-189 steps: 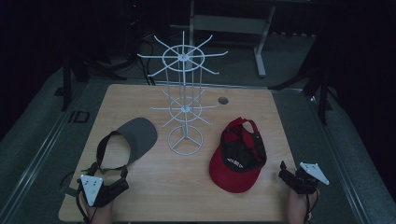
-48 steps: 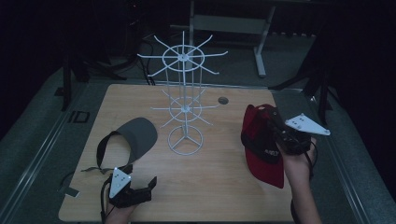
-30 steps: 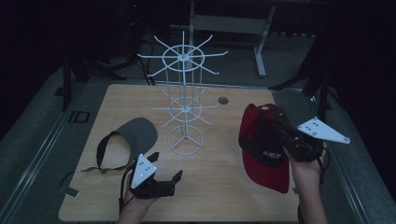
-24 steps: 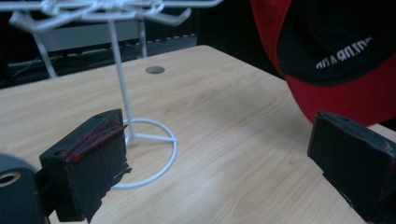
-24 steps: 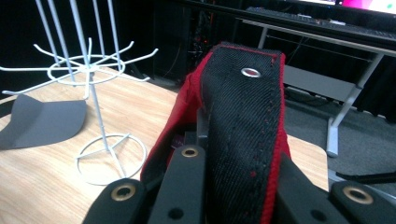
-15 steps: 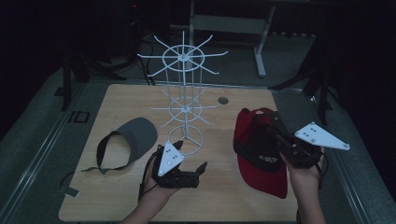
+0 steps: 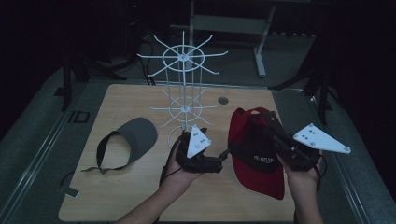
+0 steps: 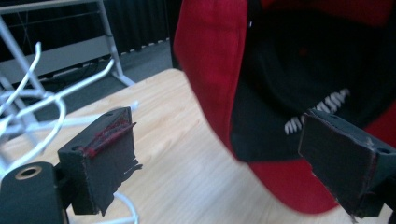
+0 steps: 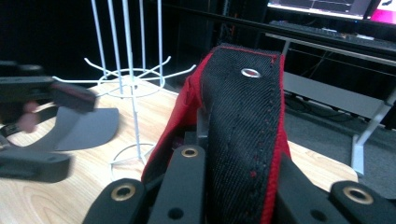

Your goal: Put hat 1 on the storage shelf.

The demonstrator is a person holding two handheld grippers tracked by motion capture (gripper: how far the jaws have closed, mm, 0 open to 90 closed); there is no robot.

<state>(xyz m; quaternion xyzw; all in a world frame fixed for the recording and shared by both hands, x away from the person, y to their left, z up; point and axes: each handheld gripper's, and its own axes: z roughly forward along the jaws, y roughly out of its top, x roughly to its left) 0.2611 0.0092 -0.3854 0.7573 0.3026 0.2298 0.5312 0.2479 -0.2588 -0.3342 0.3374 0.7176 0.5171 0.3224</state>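
1. Wooden table (image 7: 121, 196) fills the middle of a dark room, with a metal frame standing behind it.
2. One white wire rack (image 7: 183, 88) stands upright at the table's centre.
3. Two caps: a red cap (image 7: 257, 163) held off the table at the right, and a grey visor (image 7: 133, 140) lying flat at the left.
4. Right gripper (image 7: 275, 140), raised by a hand coming in from the bottom edge, is clamped shut on the red cap's black band.
5. Left gripper (image 7: 223, 157) lies level, pointing at the cap; its wide jaws have just been closing slightly, apparently with nothing between them.
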